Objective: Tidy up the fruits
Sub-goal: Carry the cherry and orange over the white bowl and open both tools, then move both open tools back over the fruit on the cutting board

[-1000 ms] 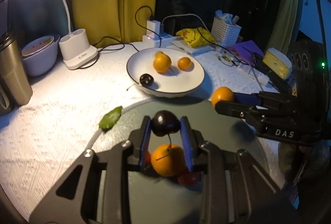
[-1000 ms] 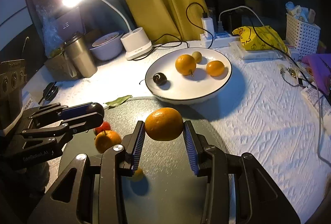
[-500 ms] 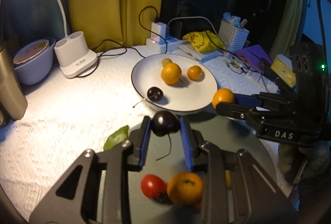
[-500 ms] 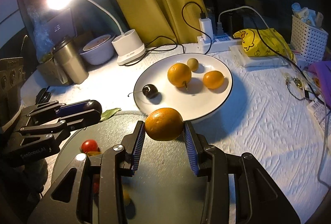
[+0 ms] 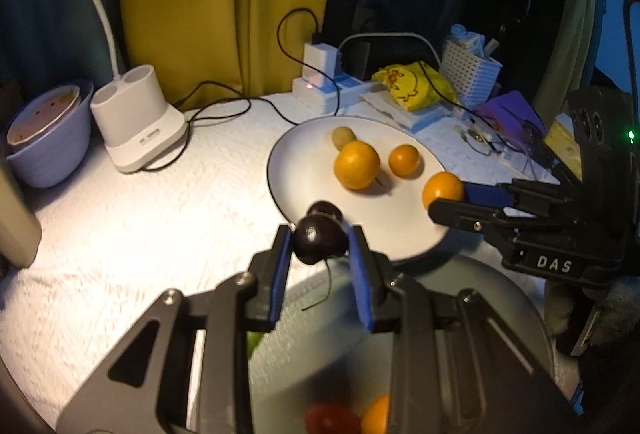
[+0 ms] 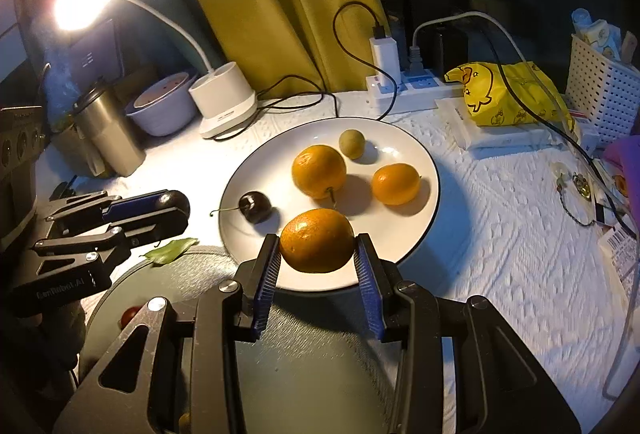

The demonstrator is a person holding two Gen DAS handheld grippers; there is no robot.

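My left gripper (image 5: 319, 242) is shut on a dark cherry (image 5: 319, 238) whose stem hangs down, held at the near left edge of the white plate (image 5: 404, 234). My right gripper (image 6: 317, 242) is shut on an orange (image 6: 317, 240) above the near rim of the same plate (image 6: 416, 234). On the plate lie a second cherry (image 6: 255, 207), a large orange (image 6: 319, 171), a small orange (image 6: 395, 183) and a small greenish fruit (image 6: 352, 143). In the right wrist view the left gripper (image 6: 178, 203) shows at the left with its cherry. A red tomato (image 5: 330, 418) and an orange fruit (image 5: 378, 416) rest on the dark round tray (image 5: 500, 318).
A white lamp base (image 6: 224, 103), a lilac bowl (image 6: 162, 109) and a steel tumbler (image 6: 106, 133) stand at the back left. A power strip with cables (image 6: 404, 85), a yellow bag (image 6: 508, 93) and a white basket (image 6: 600, 93) crowd the back right. A green leaf (image 6: 170, 250) lies beside the tray.
Both grippers have moved forward from over the dark tray to the near edge of the plate, each still holding its fruit. The tray fruits have dropped towards the bottom of the left wrist view.
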